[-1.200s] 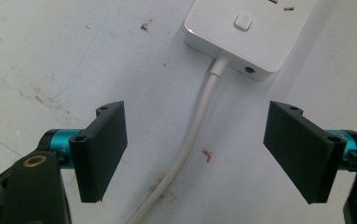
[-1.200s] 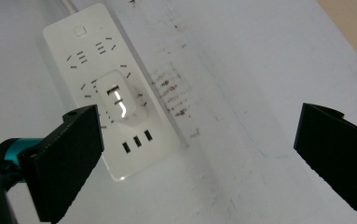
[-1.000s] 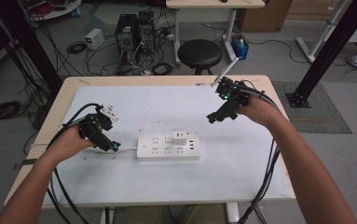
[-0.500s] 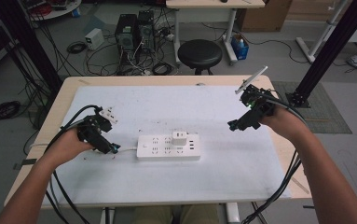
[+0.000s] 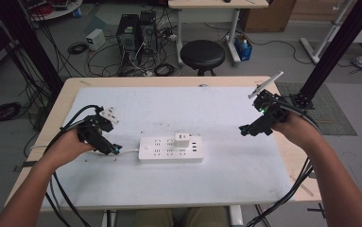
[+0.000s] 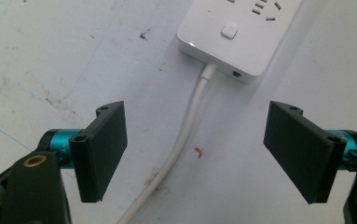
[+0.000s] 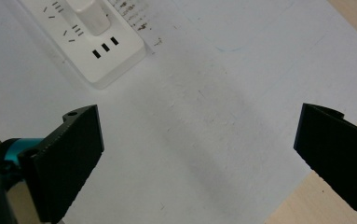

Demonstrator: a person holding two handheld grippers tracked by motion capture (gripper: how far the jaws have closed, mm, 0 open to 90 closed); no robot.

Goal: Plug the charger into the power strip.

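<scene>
High view: our left tongs point(image 5: 114, 150) hover released at the white cord point(image 6: 185, 135) of the white plastic power strip point(image 5: 170, 148) mid-table point(image 5: 245, 179), a white charger point(image 5: 182, 139) plugged in; right tongs point(image 5: 245, 130) released far right. We likely grip next. Cluttered lab floor beyond.

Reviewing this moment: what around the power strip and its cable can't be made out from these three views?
- Power strip: cut by the top edge in both gripper views; socket markings too small in the high view.
- Cable: runs off the bottom edge in the left gripper view, so its far end is unseen.
- White charger: top cropped in the right gripper view; no label readable.
</scene>
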